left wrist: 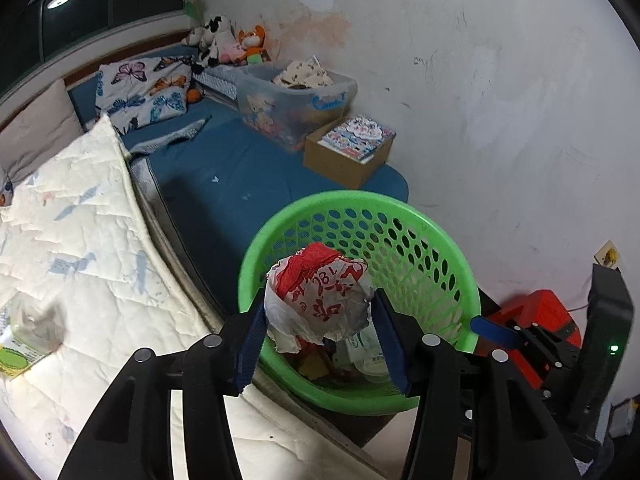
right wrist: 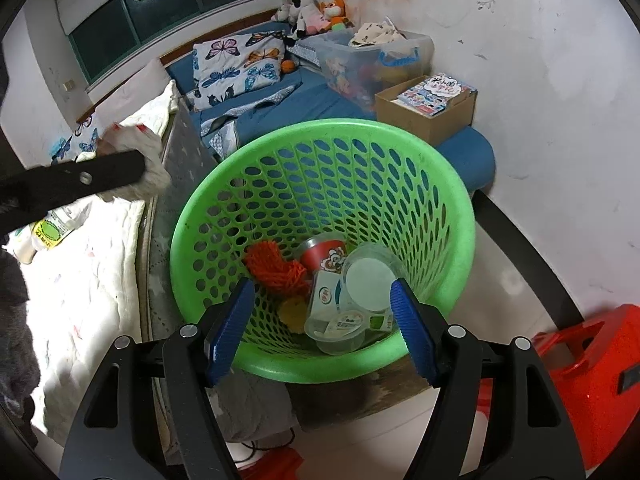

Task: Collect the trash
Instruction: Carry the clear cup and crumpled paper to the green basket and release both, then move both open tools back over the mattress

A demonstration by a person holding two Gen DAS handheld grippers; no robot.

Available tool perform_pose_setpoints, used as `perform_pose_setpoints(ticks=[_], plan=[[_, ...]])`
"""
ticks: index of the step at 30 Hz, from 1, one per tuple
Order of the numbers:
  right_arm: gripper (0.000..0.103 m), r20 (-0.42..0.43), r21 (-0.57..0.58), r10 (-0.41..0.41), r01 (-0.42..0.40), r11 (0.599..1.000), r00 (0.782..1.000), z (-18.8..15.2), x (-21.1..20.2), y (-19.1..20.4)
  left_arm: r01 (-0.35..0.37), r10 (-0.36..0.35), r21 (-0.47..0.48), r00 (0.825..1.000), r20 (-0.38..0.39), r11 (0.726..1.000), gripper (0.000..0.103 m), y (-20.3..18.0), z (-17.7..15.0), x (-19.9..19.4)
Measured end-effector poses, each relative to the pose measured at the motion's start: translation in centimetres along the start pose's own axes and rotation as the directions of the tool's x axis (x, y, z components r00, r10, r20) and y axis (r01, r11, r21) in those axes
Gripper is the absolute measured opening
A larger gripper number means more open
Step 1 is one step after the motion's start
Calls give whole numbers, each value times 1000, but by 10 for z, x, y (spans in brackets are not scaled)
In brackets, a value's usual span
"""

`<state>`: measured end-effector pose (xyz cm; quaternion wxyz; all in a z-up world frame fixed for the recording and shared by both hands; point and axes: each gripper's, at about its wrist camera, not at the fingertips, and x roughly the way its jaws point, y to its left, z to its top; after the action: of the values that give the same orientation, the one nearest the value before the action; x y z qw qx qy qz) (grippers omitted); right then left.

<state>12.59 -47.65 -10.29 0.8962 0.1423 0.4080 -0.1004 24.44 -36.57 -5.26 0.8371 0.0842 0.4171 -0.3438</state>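
Note:
My left gripper is shut on a crumpled white and red plastic bag and holds it above the near rim of the green perforated basket. The bag also shows blurred in the right wrist view, left of the basket. My right gripper is open and empty over the basket's near rim. Inside lie a clear plastic cup, a red can, orange netting and a milk carton. My right gripper's blue pad shows in the left wrist view.
A bottle with a green label lies on the white quilt at left. A cardboard box of books and a clear storage bin stand on the blue mattress. A red stool stands at right.

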Motion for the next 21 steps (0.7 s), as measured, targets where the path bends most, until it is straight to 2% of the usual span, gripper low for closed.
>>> perform_pose_setpoints(ticks=[2, 5, 10, 17, 21], plan=[[71, 6, 3, -2, 2, 1000, 1000, 0, -2, -1, 9, -9, -5, 1000, -7, 1000, 56, 0, -1, 3], [71, 10, 14, 7, -8, 1000, 1000, 0, -5, -2, 8, -8, -7, 1000, -13, 1000, 57, 1, -3, 6], [71, 17, 9, 3, -3, 1000, 1000, 2, -8, -1, 22, -22, -1, 1000, 5, 1000, 71, 3, -5, -3], [71, 16, -47, 36, -35, 998, 999, 6, -15, 18, -9, 9, -16, 998, 55, 1000, 72, 20, -14, -41], [77, 13, -102, 79, -77, 992, 997, 12, -19, 41, -41, 44, -40, 995, 85, 998, 74, 45, -24, -71]])
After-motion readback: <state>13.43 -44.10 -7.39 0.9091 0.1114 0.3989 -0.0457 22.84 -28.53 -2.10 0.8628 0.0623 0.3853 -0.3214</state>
